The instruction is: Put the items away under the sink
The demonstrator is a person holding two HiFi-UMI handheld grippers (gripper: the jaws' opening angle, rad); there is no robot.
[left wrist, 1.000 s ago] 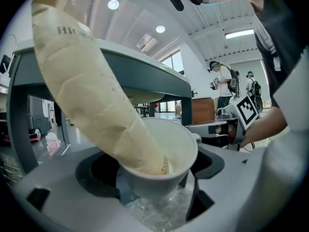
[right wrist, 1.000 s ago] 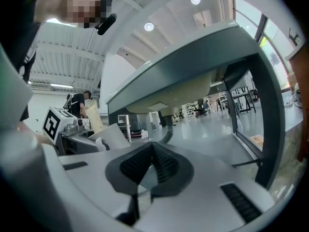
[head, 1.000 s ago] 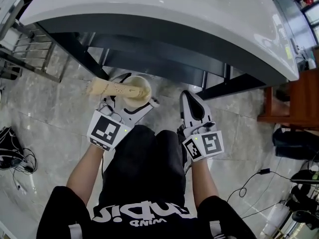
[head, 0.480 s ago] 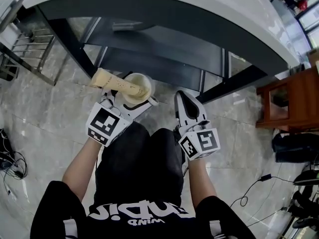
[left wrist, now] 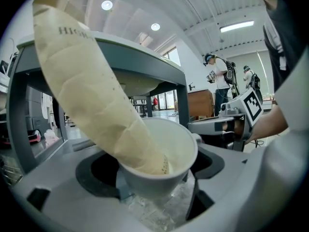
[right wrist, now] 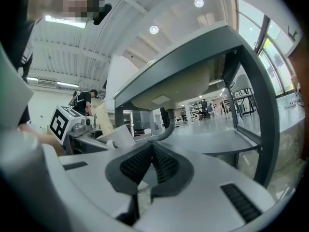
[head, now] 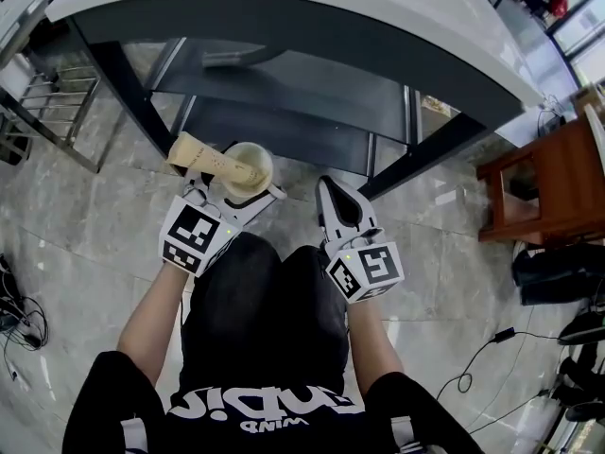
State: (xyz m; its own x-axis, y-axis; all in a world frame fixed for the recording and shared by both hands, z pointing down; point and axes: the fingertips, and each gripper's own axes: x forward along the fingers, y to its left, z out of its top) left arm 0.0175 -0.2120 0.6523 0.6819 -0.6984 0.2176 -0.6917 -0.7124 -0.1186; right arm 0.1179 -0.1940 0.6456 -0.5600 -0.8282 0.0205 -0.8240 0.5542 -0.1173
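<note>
A white cup (head: 248, 167) with a long cream sleeve of stacked paper (head: 206, 156) sticking out of it sits in my left gripper (head: 236, 197), which is shut on the cup. In the left gripper view the cup (left wrist: 159, 163) fills the space between the jaws and the cream sleeve (left wrist: 91, 95) leans up to the left. My right gripper (head: 336, 206) is shut with nothing between its fingers (right wrist: 166, 166). Both grippers hover just in front of the dark shelves (head: 284, 126) under the white sink (head: 312, 8).
A dark metal frame leg (head: 128, 97) stands at the left and another (head: 416, 154) at the right. A grey pipe piece (head: 232, 58) lies on the upper shelf. A wooden stool (head: 548, 187) is at the right, a metal rack (head: 38, 112) at the left.
Both grippers have shifted a little to the left and toward the shelves, the cup still held. The head view has tilted, showing more of the space under the sink.
</note>
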